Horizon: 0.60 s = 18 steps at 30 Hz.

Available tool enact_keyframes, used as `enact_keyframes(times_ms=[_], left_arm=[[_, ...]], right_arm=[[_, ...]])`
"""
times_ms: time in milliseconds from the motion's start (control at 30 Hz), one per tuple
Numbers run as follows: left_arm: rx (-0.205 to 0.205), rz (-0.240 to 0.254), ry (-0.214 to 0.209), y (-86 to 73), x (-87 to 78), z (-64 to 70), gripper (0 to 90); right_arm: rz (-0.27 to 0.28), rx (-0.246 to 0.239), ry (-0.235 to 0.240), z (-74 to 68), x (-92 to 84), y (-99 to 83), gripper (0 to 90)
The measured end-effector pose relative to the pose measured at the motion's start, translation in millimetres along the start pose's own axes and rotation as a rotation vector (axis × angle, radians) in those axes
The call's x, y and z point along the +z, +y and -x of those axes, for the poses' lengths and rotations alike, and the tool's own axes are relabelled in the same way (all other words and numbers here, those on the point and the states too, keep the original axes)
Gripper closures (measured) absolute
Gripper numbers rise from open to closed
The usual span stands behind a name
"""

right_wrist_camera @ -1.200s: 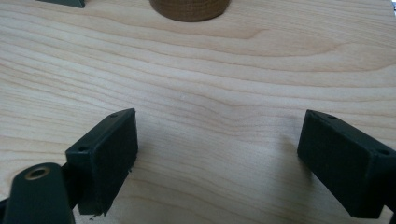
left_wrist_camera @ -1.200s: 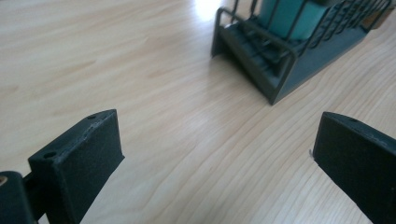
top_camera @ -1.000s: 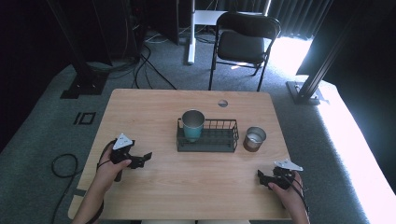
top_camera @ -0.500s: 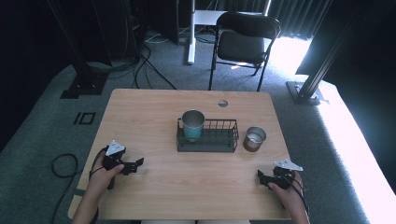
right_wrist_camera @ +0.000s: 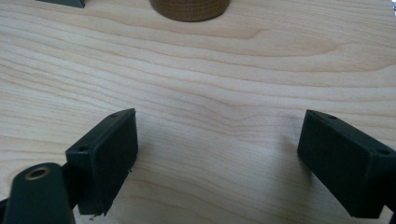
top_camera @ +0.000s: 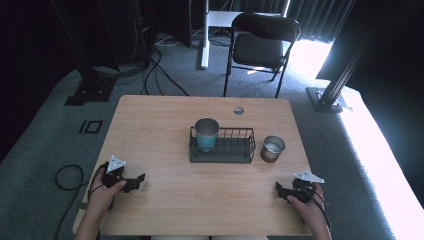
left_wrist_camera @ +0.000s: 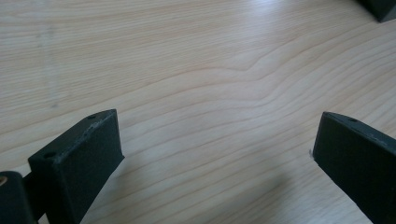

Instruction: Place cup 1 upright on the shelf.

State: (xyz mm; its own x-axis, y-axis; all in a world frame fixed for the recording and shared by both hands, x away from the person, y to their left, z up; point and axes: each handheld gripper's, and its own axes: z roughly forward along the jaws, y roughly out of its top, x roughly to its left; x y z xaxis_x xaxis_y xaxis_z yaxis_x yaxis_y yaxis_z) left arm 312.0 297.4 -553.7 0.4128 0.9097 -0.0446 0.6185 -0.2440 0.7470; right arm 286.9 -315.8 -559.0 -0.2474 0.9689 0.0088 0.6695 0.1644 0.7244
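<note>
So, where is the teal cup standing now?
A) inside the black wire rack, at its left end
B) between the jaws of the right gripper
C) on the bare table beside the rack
A: the high view shows the teal cup upright inside the black wire rack, at its left end.

Brown cup (right_wrist_camera: 189, 9) was cut off by right gripper view's top edge, base only. Basket (left_wrist_camera: 379, 8) corner clipped at left gripper view's far right. Teal cup (top_camera: 206, 134) bottom was hidden behind basket wire.

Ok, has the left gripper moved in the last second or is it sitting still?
Yes. In the high view the left gripper has pulled back toward the person's edge of the table, farther from the wire basket.
</note>
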Motion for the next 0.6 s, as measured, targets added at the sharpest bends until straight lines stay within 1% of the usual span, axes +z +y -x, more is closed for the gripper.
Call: enact_keyframes(times_ms=[67, 167, 233, 267, 300, 333, 367, 400, 467, 500, 600], left_arm=[[-0.006, -0.002, 0.007, -1.2, -0.9, -0.5, 2.0], [-0.015, -0.017, 0.018, -3.1, -1.6, -1.1, 2.0], [-0.043, -0.016, 0.031, -3.8, -2.2, -2.1, 2.1], [-0.046, -0.011, 0.04, -3.9, -2.6, -2.8, 2.1], [-0.045, -0.014, 0.043, -4.3, -2.9, -2.9, 2.1], [-0.039, -0.034, 0.048, -5.0, -2.7, -3.1, 2.0], [-0.036, -0.065, 0.055, -5.7, -2.0, -3.2, 2.1], [-0.015, -0.074, 0.062, -5.9, -1.7, -2.6, 2.1], [0.002, -0.084, 0.071, -5.7, -1.1, -1.2, 2.0], [0.003, -0.084, 0.072, -5.5, -0.8, -1.0, 2.0], [-0.014, -0.083, 0.088, -4.3, 0.8, 0.1, 2.0]], right_arm=[[0.0, -0.001, 0.0, 0.1, 0.0, 0.0, 11.8], [0.0, -0.002, 0.0, 0.1, 0.0, 0.0, 11.8], [0.0, -0.002, 0.0, 0.1, 0.0, 0.0, 11.7], [0.0, -0.002, 0.0, 0.1, 0.0, 0.0, 11.7], [0.0, -0.002, 0.0, 0.1, 0.0, 0.0, 11.7], [0.0, -0.002, 0.0, 0.1, 0.0, 0.0, 11.7], [0.0, -0.001, 0.0, 0.1, 0.0, 0.0, 11.7], [0.0, -0.002, 0.0, 0.1, 0.0, 0.0, 11.7], [0.0, -0.001, 0.0, 0.1, 0.0, 0.0, 11.7], [0.0, -0.001, 0.0, 0.0, 0.0, 0.0, 11.7], [0.0, -0.001, -0.001, 0.0, 0.0, -0.1, 11.7]])
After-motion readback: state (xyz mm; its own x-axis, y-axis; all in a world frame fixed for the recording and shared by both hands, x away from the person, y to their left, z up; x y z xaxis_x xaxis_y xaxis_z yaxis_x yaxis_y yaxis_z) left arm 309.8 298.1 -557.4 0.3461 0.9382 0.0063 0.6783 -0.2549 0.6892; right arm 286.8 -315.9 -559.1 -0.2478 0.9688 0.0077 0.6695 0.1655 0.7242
